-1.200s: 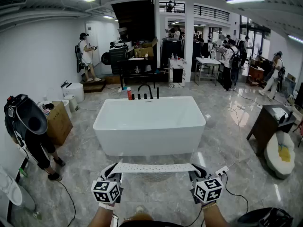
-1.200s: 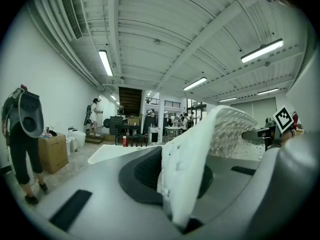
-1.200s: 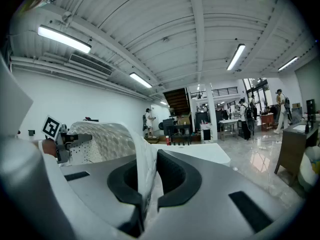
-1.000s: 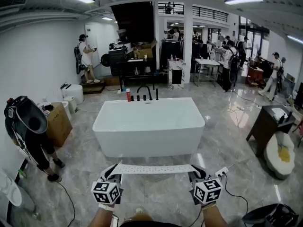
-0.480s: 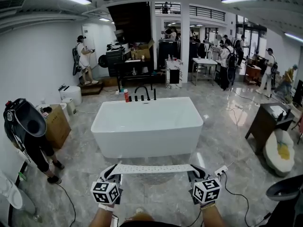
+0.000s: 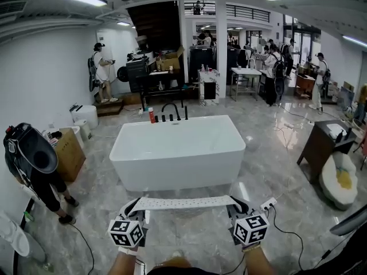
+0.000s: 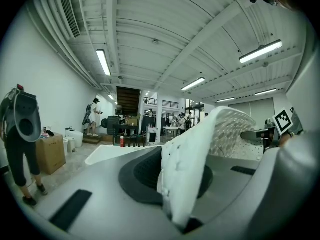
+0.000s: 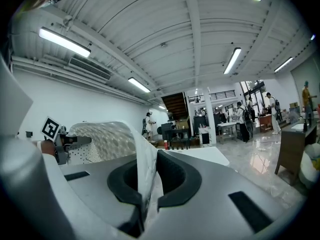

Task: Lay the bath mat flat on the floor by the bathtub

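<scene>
Left gripper [image 6: 136, 208]: jaws clamped on one end of the bath mat [image 6: 183, 203], with the white perforated sheet pinched between the pads and curving away toward the other tool. Right gripper [image 6: 235, 207]: jaws likewise closed on the mat's opposite end, a thin fold of it nipped in the throat. Both tools point roughly level toward the bathtub [image 6: 178, 153]. Bath mat: held in the air, stretched as a pale strip between the two grippers on the near side of the bathtub, parallel to its long front wall and not touching it. From the head view it appears to be seen edge-on, so how much of it hangs below the strip is hard to tell. Floor [image 6: 189, 236]: grey marble tile, bare in the patch between the bathtub's front wall and the person. A white power strip [image 6: 268, 204] with its cable lies on the near side of the bathtub, off its right corner. Step in hand: carrying and aligning the spread mat in front of the bathtub; laying not yet begun. Next move, as judged: lower both grippers together, keeping the mat taut and square to the bathtub's front wall, land it flat on the tile clear of the power strip, then open both jaws.
</scene>
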Available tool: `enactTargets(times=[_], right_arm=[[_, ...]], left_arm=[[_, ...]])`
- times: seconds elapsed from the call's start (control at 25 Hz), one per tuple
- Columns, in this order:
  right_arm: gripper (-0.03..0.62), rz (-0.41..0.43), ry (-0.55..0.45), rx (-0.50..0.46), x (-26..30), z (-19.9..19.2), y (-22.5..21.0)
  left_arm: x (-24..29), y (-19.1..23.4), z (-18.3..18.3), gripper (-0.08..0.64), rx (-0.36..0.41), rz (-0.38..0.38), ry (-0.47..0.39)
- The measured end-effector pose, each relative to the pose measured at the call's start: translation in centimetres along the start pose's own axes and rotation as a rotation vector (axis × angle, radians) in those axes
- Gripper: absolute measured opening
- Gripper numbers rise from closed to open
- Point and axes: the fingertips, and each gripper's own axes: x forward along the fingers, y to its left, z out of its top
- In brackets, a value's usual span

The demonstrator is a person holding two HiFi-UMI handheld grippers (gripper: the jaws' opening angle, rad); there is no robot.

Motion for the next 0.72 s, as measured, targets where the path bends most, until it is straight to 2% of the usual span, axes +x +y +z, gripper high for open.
enactTargets(times=[0.72], right_arm=[[0.034, 0.028, -0.004, 0.007, 0.95, 0.51, 0.34]], left_arm=[[-0.06, 0.72, -0.19, 0.025, 0.0, 0.018, 0.008]])
